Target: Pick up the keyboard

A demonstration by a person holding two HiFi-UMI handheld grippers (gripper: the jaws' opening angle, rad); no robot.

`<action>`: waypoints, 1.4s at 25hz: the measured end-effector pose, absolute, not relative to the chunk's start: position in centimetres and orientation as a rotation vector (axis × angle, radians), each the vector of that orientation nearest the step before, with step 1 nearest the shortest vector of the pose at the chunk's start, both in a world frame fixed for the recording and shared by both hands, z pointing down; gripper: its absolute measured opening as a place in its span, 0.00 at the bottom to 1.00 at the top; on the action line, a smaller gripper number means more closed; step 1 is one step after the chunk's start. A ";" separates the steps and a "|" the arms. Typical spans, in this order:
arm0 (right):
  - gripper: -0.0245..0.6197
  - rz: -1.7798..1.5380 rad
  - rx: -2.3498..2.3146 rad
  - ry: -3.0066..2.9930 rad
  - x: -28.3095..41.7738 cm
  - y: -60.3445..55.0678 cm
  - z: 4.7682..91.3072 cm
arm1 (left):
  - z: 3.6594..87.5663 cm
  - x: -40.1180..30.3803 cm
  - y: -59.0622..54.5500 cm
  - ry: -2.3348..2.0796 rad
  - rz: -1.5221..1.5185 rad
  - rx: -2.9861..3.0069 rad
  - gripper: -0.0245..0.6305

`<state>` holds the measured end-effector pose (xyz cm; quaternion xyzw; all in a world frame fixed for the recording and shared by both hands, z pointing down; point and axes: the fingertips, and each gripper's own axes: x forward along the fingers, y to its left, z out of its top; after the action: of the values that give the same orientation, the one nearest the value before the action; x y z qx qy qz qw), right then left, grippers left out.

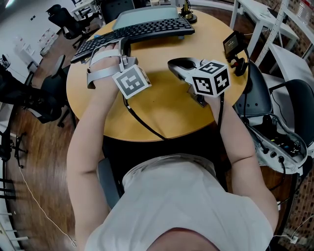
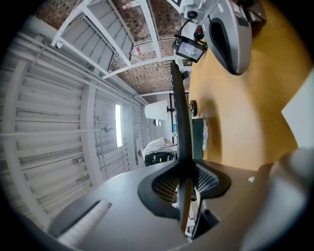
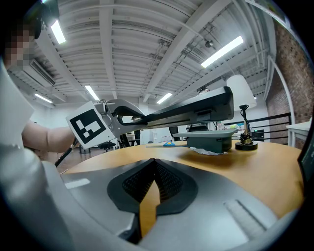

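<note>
My left gripper (image 1: 122, 48) is clamped on the left end of the keyboard (image 1: 137, 30), which sits raised at the far side of the table (image 1: 167, 112) — my right gripper (image 1: 179, 64) is closed on nothing. The keyboard looks light and stiff but long, so I judge an end hold will let it swing; a second grip on the right edge seems wise.

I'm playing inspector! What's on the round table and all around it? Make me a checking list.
Surface: round wooden table, bare in the middle.
Job's things: keyboard, gripped at one end and raised above the table.
Clutter: grey tray behind the keyboard; small screen near the table's edge; black-based stand at the back.
Grippers: left tool shut on the keyboard's edge; right tool shut, holding nothing, over the table.
Cables: black cable running from the left tool across the table.
Surroundings: office chairs, wooden floor.
</note>
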<state>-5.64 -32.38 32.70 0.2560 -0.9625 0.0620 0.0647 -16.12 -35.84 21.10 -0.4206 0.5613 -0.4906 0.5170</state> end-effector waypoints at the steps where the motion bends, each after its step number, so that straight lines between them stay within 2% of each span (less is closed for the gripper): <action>1: 0.04 0.187 0.773 -2.905 -5.6 -32.4 32.8 | 21.1 -16.1 -35.8 1.348 -1.176 -1.009 0.16; 24: 0.04 0.187 0.773 -2.905 -5.6 -32.5 32.8 | 21.2 -16.2 -36.1 1.355 -1.175 -1.006 0.17; 35: 0.04 0.186 0.774 -2.905 -5.6 -32.5 32.6 | 26.4 -16.2 -36.7 1.308 -1.245 -1.046 0.17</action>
<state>-5.60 -32.52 32.60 0.2564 -0.9624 0.0618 0.0645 -16.17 -36.66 26.40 -0.4332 0.5417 -0.5155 0.5031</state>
